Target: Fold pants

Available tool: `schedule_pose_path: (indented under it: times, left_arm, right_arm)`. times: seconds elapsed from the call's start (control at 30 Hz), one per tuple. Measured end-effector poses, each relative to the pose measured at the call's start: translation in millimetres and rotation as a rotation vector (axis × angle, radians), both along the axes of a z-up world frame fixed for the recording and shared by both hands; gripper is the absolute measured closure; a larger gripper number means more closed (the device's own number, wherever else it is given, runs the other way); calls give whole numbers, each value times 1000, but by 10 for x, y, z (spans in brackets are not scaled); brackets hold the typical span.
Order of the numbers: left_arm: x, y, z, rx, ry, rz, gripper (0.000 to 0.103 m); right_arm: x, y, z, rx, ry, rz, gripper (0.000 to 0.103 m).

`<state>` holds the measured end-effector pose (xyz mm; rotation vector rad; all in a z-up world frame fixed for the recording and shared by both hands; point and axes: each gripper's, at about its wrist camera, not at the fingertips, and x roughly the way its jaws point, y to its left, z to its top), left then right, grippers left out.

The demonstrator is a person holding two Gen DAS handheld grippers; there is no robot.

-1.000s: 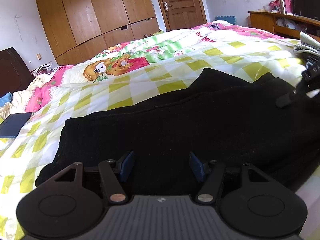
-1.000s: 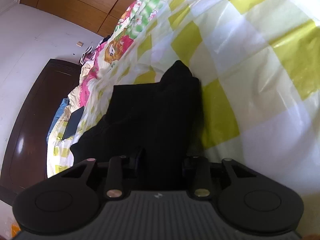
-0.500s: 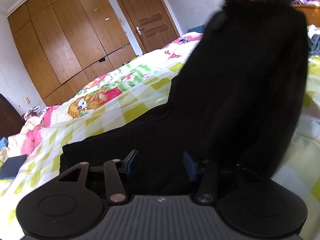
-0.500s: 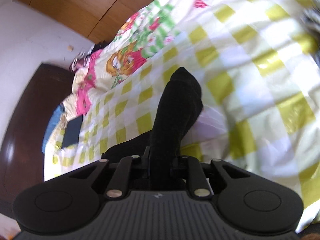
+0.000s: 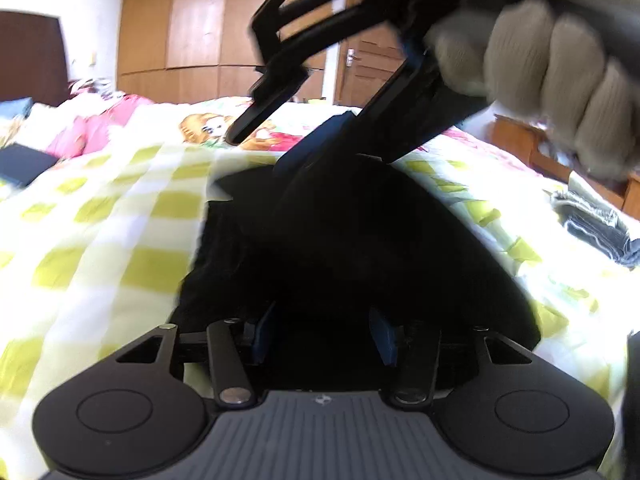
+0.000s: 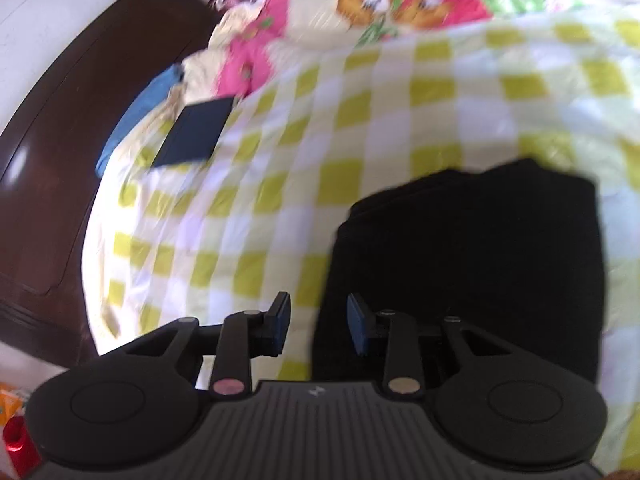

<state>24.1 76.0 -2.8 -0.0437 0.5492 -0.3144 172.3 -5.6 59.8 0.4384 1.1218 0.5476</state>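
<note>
One pair of black pants [image 6: 472, 264] lies folded over on the checked bedspread [image 6: 320, 152], toward its near edge. Left gripper [image 5: 322, 336] sits low over the dark cloth with its blue pads parted; whether they pinch fabric cannot be told. Right gripper [image 6: 318, 322], held in a gloved hand [image 5: 556, 60], hangs above the pants, jaws opening with nothing between them. A dark tablet [image 6: 192, 132] lies near the headboard [image 6: 52, 128].
</note>
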Motion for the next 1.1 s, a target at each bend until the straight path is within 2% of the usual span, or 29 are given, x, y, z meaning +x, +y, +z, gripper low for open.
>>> schedule_pose_path:
  times: [0.1, 0.23, 0.33, 0.43, 0.5, 0.63, 0.7, 0.8, 0.9, 1.0, 1.07, 1.1]
  left_arm:
    - [-132, 136, -8, -24, 30, 15, 39]
    - [-246, 317, 47, -113, 59, 60, 35]
    - [-262, 519, 45, -239, 125, 87, 35]
    - [-374, 713, 54, -359, 153, 120, 35]
    - [-447, 731, 101, -387, 139, 144, 34]
    - [-404, 612, 192, -325, 86, 136, 31]
    - [-300, 483, 180, -268, 64, 107, 30]
    - [-216, 288, 133, -191, 74, 71, 30]
    - [-152, 216, 73, -159, 77, 69, 30]
    - [-116, 200, 61, -149, 75, 71, 30]
    - [-109, 173, 70, -122, 59, 66, 30]
    - [-111, 160, 79, -113, 51, 63, 30]
  right_arm:
    - [-97, -143, 74, -37, -58, 11, 70]
    - [-22, -336, 241, -214, -250, 67, 69]
    - [212, -307, 248, -313, -388, 188, 62]
    - [475, -150, 149, -353, -418, 372, 62]
    - [593, -58, 92, -342, -437, 446, 62]
    - [775, 169, -12, -321, -426, 647, 60]
    - [844, 235, -56, -291, -421, 706, 60]
    - [995, 291, -138, -246, -357, 786, 55]
    - [1118, 272, -235, -207, -286, 818, 52]
    - [1170, 210, -246, -185, -280, 829, 45]
    - [1208, 178, -277, -182, -270, 820, 36]
    - [1221, 171, -300, -173, -253, 820, 36]
